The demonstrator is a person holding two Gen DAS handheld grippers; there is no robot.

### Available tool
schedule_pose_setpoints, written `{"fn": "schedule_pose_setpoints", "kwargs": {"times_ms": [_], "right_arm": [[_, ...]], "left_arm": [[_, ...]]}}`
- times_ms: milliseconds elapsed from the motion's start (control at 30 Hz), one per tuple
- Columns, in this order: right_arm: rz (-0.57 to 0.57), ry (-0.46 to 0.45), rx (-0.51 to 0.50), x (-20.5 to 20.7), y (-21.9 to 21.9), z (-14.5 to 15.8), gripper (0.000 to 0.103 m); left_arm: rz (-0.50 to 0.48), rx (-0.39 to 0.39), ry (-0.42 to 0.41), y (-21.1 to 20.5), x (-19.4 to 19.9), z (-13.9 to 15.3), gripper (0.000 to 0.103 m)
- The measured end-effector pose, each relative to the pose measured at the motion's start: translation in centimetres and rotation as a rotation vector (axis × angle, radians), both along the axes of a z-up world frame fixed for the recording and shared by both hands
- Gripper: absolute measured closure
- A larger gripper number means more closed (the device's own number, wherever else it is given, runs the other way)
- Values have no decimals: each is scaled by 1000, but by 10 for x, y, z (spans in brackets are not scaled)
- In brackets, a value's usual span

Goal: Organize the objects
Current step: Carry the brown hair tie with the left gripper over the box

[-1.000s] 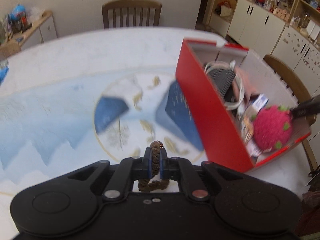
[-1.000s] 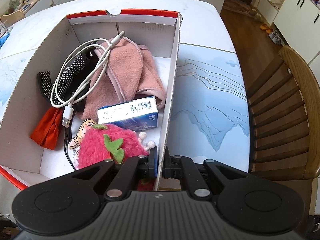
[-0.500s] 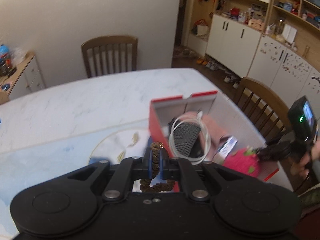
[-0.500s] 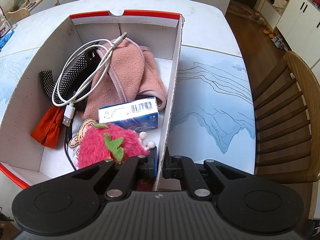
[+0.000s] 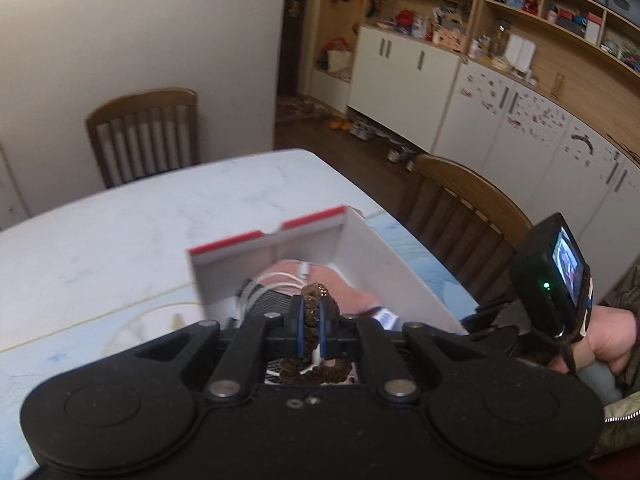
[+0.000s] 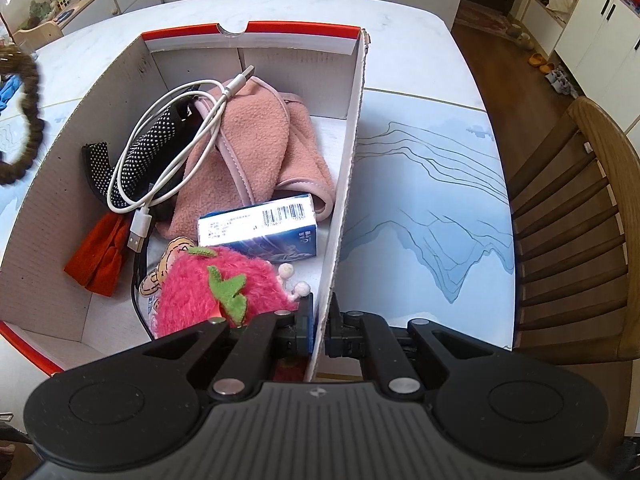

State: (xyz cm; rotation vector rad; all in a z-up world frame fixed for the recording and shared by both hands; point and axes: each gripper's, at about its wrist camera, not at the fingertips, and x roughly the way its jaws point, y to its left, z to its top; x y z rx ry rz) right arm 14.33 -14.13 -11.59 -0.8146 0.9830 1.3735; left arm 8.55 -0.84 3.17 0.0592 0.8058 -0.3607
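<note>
Left wrist view puts the left gripper (image 5: 311,322) at 6 o'clock, its blue-padded fingers (image 5: 298,330) clenched on a brown beaded bracelet (image 5: 313,300); part of the loop stands up above the fingertips and the rest droops below them; the bracelet is off the table and sits in front of the open mouth of the red-rimmed box (image 5: 384,252), whose contents show blurred behind it; at 3 o'clock a hand (image 5: 612,338) grips the handle of the right gripper, which is mostly hidden by the near device; two wooden chairs (image 5: 144,132) stand at 10 and 2 o'clock of the white table (image 5: 100,240); right wrist view shows the right gripper (image 6: 320,326) at 6 o'clock, grasping the box's thin right wall (image 6: 348,184), one finger inside and one outside; within the box, a coiled white USB cable (image 6: 168,152) lies at 11 o'clock over a black dotted band (image 6: 148,148) and a pink fleece pouch (image 6: 260,148); a blue and white carton (image 6: 260,228) rests just in front of the pouch, touching a fuzzy pink strawberry toy (image 6: 216,292) nearer the gripper; a red cloth (image 6: 100,256) lies at 9 o'clock against the left wall; the bracelet (image 6: 28,120) hangs at the far left edge, outside and above that wall.
</note>
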Motion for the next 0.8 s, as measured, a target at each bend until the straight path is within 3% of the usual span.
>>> {"fn": "schedule_pose_setpoints", "kwargs": {"times_ms": [267,367,633,800], "right_arm": [[4,5,1,0,0,0,98],[3,8,1,1,0,0,98],[1,19,7,3,0,-1,98],[3,20,7,4,0,-2,98]], "left_arm": [[-81,53,62,-43,17,-42,99],[-82,59,102,-47,23,-57,99],[-66,202,148,-54,35,-94,99],[-48,234,170,-53,39,-107,99]]}}
